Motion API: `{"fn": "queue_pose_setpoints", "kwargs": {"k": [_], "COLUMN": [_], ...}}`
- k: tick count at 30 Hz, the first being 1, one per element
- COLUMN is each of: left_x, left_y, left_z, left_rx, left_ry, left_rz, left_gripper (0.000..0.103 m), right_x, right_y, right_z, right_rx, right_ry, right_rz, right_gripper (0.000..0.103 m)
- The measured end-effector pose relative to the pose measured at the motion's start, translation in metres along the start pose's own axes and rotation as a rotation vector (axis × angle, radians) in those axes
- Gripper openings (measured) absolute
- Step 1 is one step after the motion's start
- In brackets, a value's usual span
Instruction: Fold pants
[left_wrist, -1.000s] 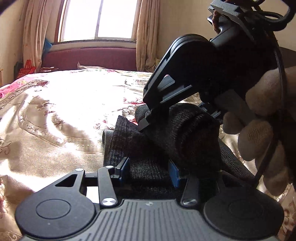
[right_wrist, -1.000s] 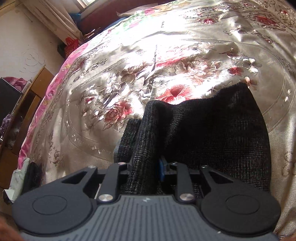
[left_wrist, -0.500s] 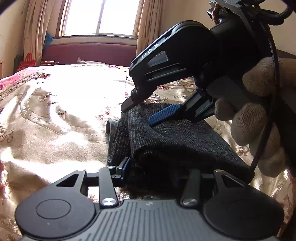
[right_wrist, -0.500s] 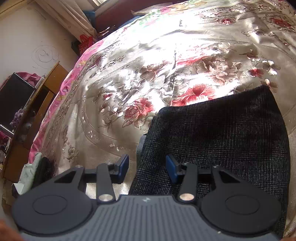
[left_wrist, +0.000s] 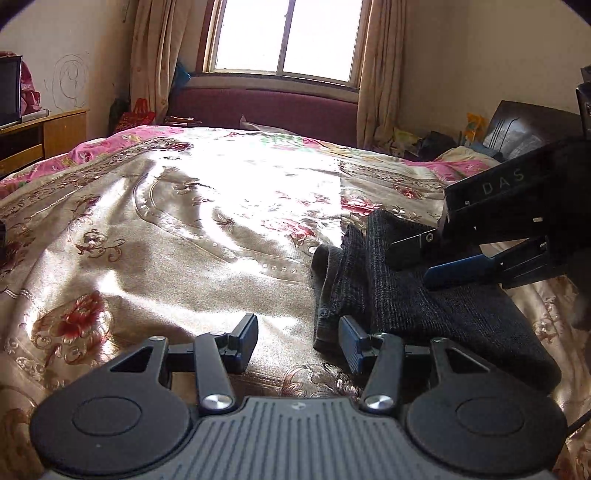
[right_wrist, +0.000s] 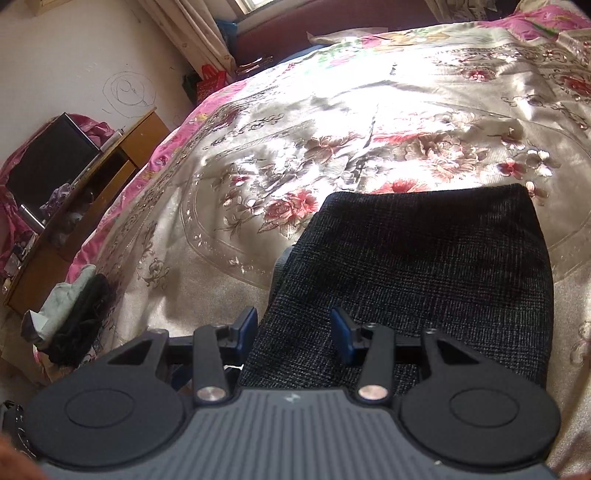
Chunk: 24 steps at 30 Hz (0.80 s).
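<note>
The dark grey knitted pants (left_wrist: 417, 299) lie folded into a compact rectangle on the flowered satin bedspread (left_wrist: 192, 236). In the right wrist view the pants (right_wrist: 424, 266) lie flat just ahead of my fingers. My left gripper (left_wrist: 297, 338) is open and empty, low over the bedspread at the left edge of the pants. My right gripper (right_wrist: 293, 330) is open and empty, held just above the near part of the folded pants. It also shows in the left wrist view (left_wrist: 417, 262), over the top of the pants.
A window (left_wrist: 284, 37) with curtains and a maroon headboard (left_wrist: 266, 107) stand at the far end of the bed. A wooden cabinet (right_wrist: 85, 184) stands along the bed's left side, with a pile of cloth (right_wrist: 70, 314) near its foot. Clutter (left_wrist: 424, 140) lies at the far right.
Both grippers opened and let go of the pants. The fold dropped flat onto the bed. My left gripper drew back to the left, and my right gripper lifted off the cloth.
</note>
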<state>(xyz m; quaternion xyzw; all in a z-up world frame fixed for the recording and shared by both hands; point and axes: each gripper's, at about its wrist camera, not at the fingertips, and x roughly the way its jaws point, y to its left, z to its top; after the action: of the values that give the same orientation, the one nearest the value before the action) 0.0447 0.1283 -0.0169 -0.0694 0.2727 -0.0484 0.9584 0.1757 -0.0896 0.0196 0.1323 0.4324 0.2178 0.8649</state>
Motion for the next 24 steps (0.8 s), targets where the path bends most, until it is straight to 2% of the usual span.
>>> {"fn": "queue_pose_setpoints", "kwargs": {"k": [1,4,8,10,11,12,15,18,22,24], "left_x": [0.001,0.001,-0.008,-0.008,-0.008,-0.007,-0.009,-0.006,-0.005,-0.008], "left_y": [0.0,-0.009,-0.017,-0.018,-0.018,-0.018,-0.02,-0.02,-0.023,-0.025], "left_z": [-0.001,-0.002,-0.004,-0.004,-0.004,-0.003,-0.001,0.001,0.001,0.001], "left_rx": [-0.005,0.027,0.079,0.069,0.069,0.074,0.098,0.103,0.116,0.131], "left_ry": [0.003,0.041,0.052,0.055,0.054,0.051,0.028,0.029,0.039,0.041], "left_rz": [-0.011,-0.009,0.014,0.008,0.004,0.002,-0.002,-0.008,0.0,0.004], "left_gripper": [0.063,0.063,0.063,0.063,0.063,0.063,0.063,0.063,0.063,0.063], "right_x": [0.003,0.022,0.036,0.039,0.04,0.04,0.038,0.039,0.057,0.046], "right_y": [0.002,0.011,0.017,0.017,0.014,0.009,0.0,0.01,0.014,0.005], "right_z": [-0.001,0.001,0.011,0.013,0.014,0.016,0.022,0.029,0.03,0.027], "right_rx": [-0.014,-0.07,-0.09,-0.116,-0.114,-0.087,-0.021,-0.024,-0.014,0.046], "right_ry": [0.006,0.036,0.052,0.028,0.026,0.031,0.031,0.007,0.048,0.037], "right_rz": [0.002,-0.064,-0.071,-0.109,-0.118,-0.096,-0.051,-0.03,-0.009,0.064], "right_gripper": [0.047,0.047,0.054,0.042,0.023,0.018,0.012,0.003,0.002,0.005]}}
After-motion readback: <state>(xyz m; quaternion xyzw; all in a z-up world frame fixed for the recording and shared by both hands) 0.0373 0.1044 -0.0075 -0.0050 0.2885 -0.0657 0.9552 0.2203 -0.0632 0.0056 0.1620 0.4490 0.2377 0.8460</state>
